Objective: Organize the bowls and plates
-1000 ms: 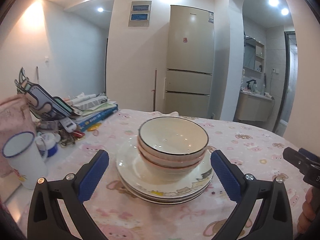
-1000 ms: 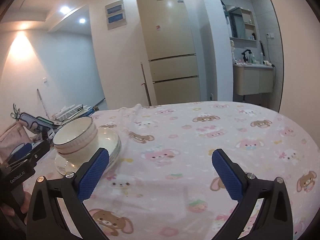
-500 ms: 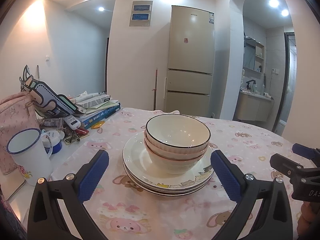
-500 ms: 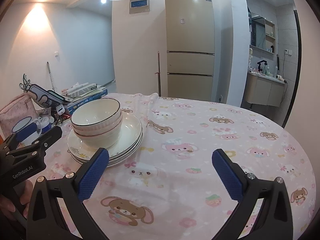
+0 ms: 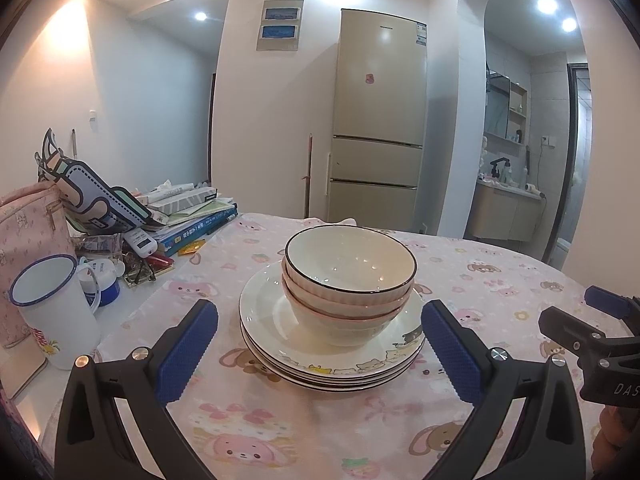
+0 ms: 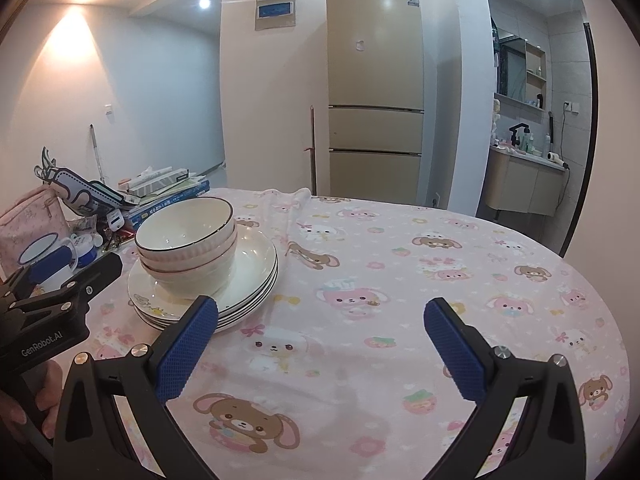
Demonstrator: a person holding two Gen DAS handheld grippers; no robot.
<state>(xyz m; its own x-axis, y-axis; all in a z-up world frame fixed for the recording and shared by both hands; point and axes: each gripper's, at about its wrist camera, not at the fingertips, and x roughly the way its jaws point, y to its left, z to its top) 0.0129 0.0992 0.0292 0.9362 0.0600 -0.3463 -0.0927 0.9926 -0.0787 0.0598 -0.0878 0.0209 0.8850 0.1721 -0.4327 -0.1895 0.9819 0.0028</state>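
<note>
Since the earlier frames the left gripper (image 5: 319,350) has drawn back slightly from the stack, which now sits a little farther off and more central in its view; the right gripper (image 6: 321,350) has swung so that the stack lies nearer its left finger. Left gripper: fingers spread wide, holding nothing, hovering above the tablecloth (image 5: 280,432) just short of the plates (image 5: 264,316); right gripper: likewise spread wide and empty, over bare cloth to the right of the stack. The plates lie stacked flat on the cloth; the bowls (image 5: 348,280) are nested upright on the top plate, the uppermost with a dark rim. In the right wrist view the same stack stands at left, plates (image 6: 256,264) beneath bowls (image 6: 186,240). To the left of the stack: a white mug (image 5: 56,312) with blue rim, a pink bag (image 5: 28,232), books (image 5: 192,220). Beyond the table, against the far wall: a tall fridge (image 5: 378,120).
</note>
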